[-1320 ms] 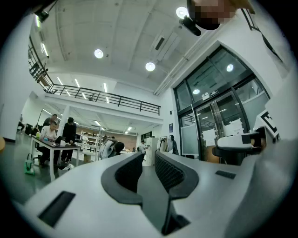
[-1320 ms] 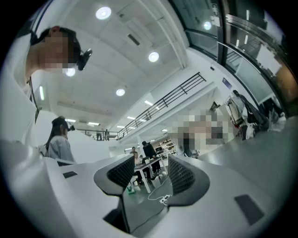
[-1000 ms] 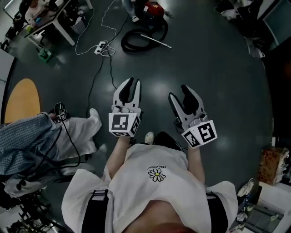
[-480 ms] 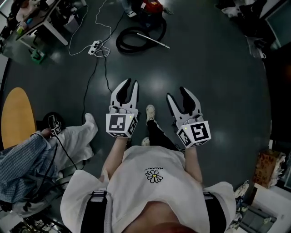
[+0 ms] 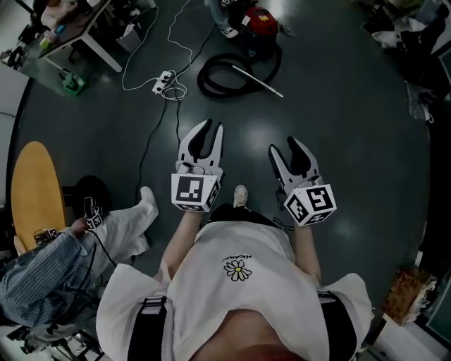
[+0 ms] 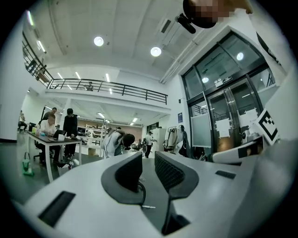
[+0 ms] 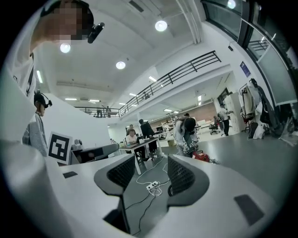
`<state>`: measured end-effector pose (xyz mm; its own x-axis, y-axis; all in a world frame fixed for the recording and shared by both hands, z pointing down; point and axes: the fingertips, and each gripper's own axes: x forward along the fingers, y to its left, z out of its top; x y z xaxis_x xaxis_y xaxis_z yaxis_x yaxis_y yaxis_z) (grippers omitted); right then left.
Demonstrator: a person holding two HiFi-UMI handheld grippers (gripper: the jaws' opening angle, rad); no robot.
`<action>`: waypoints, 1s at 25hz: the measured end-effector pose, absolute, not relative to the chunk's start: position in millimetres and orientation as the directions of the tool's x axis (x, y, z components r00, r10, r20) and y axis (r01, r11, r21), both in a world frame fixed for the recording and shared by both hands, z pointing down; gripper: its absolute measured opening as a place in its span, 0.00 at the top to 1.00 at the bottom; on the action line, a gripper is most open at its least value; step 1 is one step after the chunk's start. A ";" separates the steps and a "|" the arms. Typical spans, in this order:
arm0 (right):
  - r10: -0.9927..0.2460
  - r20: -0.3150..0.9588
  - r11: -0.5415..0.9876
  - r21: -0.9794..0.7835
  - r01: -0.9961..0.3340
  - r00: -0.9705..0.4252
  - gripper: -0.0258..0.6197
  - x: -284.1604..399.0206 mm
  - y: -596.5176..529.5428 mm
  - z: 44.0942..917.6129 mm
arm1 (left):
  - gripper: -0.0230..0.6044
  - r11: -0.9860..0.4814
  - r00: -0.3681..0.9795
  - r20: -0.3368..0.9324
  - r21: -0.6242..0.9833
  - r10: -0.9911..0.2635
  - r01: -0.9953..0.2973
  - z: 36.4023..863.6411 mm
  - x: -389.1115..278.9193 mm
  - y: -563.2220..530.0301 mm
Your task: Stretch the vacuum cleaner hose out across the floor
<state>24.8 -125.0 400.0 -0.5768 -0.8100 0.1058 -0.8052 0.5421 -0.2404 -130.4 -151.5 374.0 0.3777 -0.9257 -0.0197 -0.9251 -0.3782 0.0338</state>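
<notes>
Floor (image 5: pixel 352 127) job not started: hose (image 5: pixel 203 81) lies all curled up.
It sits by the red vacuum (image 5: pixel 259 21), well apart from the left gripper (image 5: pixel 211 125) (fingers pinched close, empty) and the right gripper (image 5: pixel 284 144) (fingers wide, empty); all the stretching is left.

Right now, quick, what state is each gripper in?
Left gripper: jaws closed, holding nothing.
Right gripper: jaws open, holding nothing.

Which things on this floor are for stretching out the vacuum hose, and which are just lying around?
For the job: hose, wand, vacuum.
Lying about: power strip, yellow table, box.
</notes>
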 end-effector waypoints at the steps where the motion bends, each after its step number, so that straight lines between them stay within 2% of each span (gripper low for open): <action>1: -0.802 0.112 0.550 -0.242 -0.799 -0.586 0.60 22.7 -137.8 400.8 | 0.82 -0.368 0.368 -0.012 0.035 -0.930 -0.929 375.3 -132.0 -160.2; 10: -0.800 0.130 0.544 -0.255 -0.800 -0.586 0.60 5.8 -240.5 410.7 | 0.82 -0.332 0.333 0.012 0.037 -0.943 -0.942 386.8 -152.5 -249.6; 25: -0.845 0.163 0.481 -0.184 -0.857 -0.510 0.60 -21.4 -475.2 391.9 | 0.82 -0.369 0.365 -0.056 0.088 -0.929 -0.925 365.9 -179.1 -490.3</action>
<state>-21.4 -475.2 391.9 -0.5095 -0.8449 0.1631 -0.8570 0.4813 -0.1843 -179.1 -490.3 365.9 0.3654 -0.9291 -0.0564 -0.9252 -0.3692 0.0878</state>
